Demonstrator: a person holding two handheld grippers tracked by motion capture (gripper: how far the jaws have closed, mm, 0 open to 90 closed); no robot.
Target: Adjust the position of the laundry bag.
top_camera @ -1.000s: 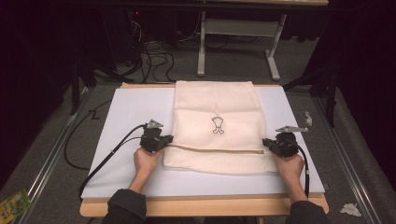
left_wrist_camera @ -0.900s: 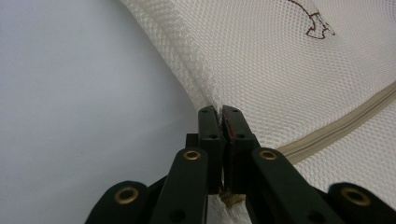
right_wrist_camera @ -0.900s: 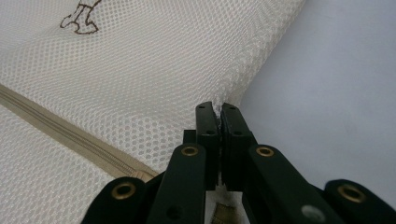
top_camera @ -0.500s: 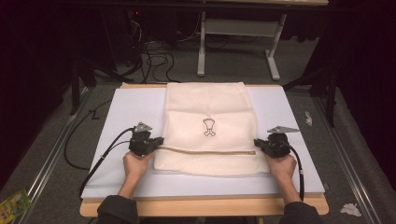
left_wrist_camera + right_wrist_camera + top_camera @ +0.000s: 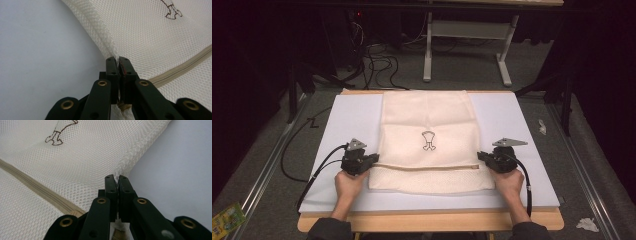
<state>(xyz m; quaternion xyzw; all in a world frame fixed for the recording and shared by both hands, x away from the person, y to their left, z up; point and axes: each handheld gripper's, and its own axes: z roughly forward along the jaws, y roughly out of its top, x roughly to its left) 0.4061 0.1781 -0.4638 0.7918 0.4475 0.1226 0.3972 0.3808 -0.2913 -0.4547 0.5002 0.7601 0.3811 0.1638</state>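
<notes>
A cream mesh bag (image 5: 427, 120) with a small dark printed figure (image 5: 428, 140) and a beige zipper (image 5: 427, 167) lies flat on the white mat (image 5: 347, 120). My left gripper (image 5: 374, 159) is shut on the bag's left edge at the zipper end; in the left gripper view the jaws (image 5: 117, 62) pinch the mesh seam (image 5: 105, 35). My right gripper (image 5: 481, 156) is shut on the bag's right edge by the zipper's other end, and the right gripper view shows mesh (image 5: 87, 157) caught between its jaws (image 5: 116, 180).
The mat covers a wooden table (image 5: 427, 221) whose front edge is near my forearms. Cables (image 5: 312, 175) trail off the left gripper. Beyond the table stand a white desk frame (image 5: 467, 45) and floor cables (image 5: 377, 55). Scraps lie on the floor at right (image 5: 587, 224).
Both grippers have slid toward the person and to the left, dragging the bag across the mat; the bag's far edge has come away from the mat's back edge.
</notes>
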